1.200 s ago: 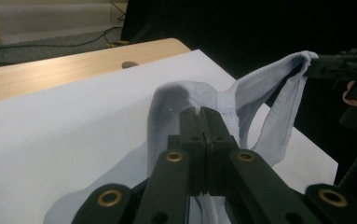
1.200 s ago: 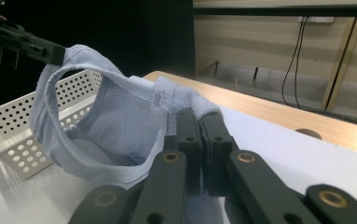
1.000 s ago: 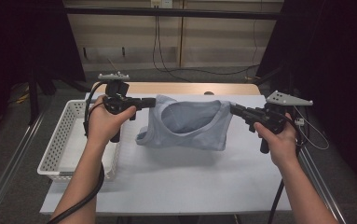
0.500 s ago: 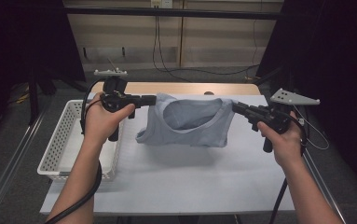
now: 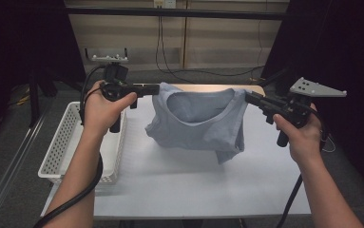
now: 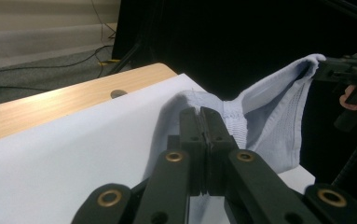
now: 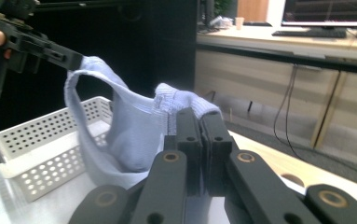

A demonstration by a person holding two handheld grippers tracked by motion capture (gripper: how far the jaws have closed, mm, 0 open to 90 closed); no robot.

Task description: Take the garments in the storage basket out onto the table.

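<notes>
Above white table, both hand-held grippers pinch grey shirt aloft.

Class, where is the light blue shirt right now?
In the high view the shirt hangs mid-frame above the white table, stretched between the left tongs and right tongs, right of the basket.

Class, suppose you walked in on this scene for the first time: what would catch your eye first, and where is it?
A pale blue cotton T-shirt hangs stretched in the air above the white table, neck opening facing the camera. The left claw and the right claw each pinch one of its shoulders. A white perforated plastic basket sits at the table's left edge.
</notes>
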